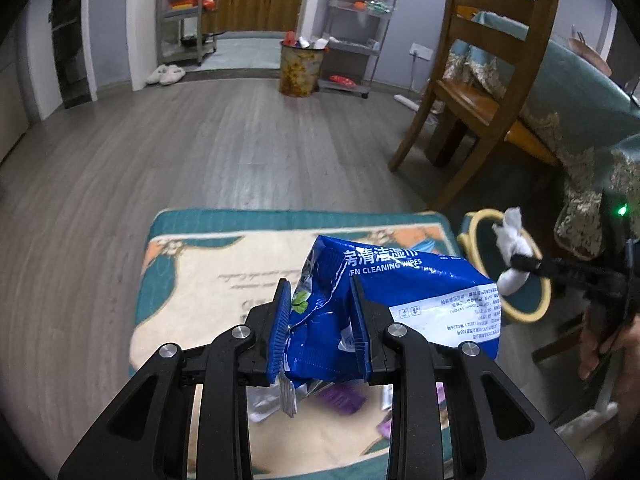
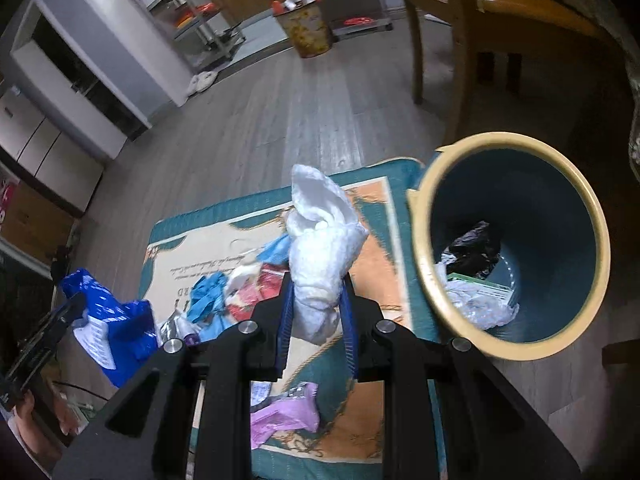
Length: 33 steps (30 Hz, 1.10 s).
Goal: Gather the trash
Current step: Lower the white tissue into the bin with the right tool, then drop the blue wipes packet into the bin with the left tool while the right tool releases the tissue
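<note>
Loose wrappers (image 2: 280, 420) litter the mat (image 2: 376, 264) beneath both tongs; the left tongs (image 1: 320, 320) grip a crumpled blue wipes packet (image 1: 400, 300), its length running rightward, while the right tongs (image 2: 316, 312) pinch a white tissue wad (image 2: 324, 240) standing upright, just left of the teal bin (image 2: 516, 152), chair (image 1: 480, 100) beyond
</note>
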{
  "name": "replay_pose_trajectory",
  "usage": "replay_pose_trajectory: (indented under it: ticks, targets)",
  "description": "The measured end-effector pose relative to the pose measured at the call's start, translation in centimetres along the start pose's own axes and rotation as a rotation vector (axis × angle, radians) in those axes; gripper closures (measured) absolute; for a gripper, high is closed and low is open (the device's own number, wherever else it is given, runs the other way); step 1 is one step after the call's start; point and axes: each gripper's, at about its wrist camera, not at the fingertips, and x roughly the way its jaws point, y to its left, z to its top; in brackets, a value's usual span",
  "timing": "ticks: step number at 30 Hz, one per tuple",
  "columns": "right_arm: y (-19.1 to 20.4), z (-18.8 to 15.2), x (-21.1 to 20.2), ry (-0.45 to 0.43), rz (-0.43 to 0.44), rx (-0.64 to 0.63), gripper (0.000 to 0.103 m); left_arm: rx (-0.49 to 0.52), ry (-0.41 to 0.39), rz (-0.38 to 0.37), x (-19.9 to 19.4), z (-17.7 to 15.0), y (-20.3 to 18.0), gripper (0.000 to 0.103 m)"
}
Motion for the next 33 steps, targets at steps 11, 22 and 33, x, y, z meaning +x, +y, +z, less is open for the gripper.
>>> replay_pose_trajectory:
  ticks: [11,22,33]
  targets:
    - [-10.3,2.1,-4.5,-0.108,-0.080,0.137,0.082,0.108,0.023,-0.062,3.5,0.8,-8.4,0.072]
    - [-17.5,2.2,-3.7,-0.095,-0.181,0.240,0.082,0.162,0.079,-0.103,9.9,2.6,-18.0,0.072]
    - [-19.2,1.8,-2.8,-0.065,-0.219,0.230,0.082,0.229,0.072,-0.024,14.6,4.7,-23.6,0.072]
